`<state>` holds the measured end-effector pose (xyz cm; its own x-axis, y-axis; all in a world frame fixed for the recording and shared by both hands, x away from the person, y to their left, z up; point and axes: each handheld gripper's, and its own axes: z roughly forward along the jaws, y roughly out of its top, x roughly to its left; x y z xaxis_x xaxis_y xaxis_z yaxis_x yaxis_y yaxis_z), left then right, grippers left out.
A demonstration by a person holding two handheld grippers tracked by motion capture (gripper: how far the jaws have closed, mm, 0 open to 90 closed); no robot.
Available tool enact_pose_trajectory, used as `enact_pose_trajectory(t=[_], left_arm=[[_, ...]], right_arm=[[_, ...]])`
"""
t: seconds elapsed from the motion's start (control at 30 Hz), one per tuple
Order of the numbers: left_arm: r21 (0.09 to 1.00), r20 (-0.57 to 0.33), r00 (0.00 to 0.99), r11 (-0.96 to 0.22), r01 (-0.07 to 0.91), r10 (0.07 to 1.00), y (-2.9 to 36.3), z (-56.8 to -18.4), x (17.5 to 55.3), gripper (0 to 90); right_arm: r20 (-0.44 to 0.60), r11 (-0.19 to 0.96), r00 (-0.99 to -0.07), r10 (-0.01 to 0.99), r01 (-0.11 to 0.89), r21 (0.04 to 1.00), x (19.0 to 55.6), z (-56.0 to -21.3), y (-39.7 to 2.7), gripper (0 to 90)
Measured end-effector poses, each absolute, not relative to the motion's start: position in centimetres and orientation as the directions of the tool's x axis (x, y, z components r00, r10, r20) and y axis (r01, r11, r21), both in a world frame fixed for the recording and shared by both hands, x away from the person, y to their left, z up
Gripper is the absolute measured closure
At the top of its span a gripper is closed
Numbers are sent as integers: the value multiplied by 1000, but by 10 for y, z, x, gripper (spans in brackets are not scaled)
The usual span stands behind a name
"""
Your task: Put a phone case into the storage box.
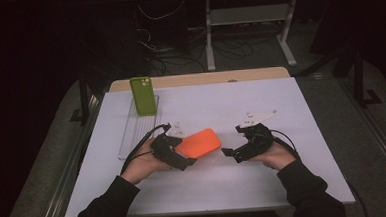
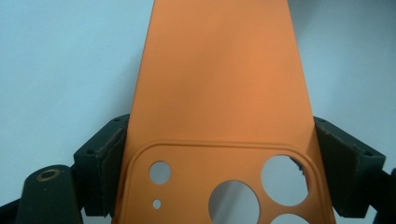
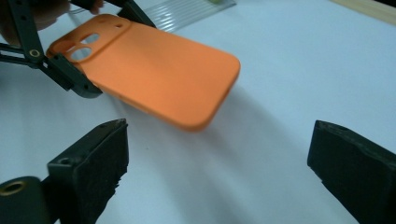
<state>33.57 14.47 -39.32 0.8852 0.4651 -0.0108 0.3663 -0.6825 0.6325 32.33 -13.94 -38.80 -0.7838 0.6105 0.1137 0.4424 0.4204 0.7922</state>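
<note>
orange phone case, green phone, white table, black gripper.

A green phone case is standing upright in a clear ridged rack at the left-centre of the white surface.

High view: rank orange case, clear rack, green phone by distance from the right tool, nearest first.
From the right tool:
1. Orange case, just to its left, held in the left tool.
2. Clear rack, farther left, lying flat at the table's left side.
3. Green phone, standing at the rack's far end, toward the back left.
</note>
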Motion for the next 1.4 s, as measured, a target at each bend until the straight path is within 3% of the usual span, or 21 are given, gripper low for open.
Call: enact_pose_trajectory(t=[0.23,0.6,0.8,1.4], left_arm=[[631,-8,872,-674,385,490,145,-395,337,154],[627,-18,870,-672,393,492,144,-396,337,153],[637,-31,869,-660,398,493,144,-397,337,153],[640,-27,869,-659,395,494,144,-397,337,153]], right_arm=[[100,350,-709,698,460,816,313,-402,-140,3],[53,375,-691,721,454,808,312,-412,-135,3],[-70,470,-707,704,389,792,311,-415,-133,3],[-289,573,-674,680,243,783,304,-409,-129,3]])
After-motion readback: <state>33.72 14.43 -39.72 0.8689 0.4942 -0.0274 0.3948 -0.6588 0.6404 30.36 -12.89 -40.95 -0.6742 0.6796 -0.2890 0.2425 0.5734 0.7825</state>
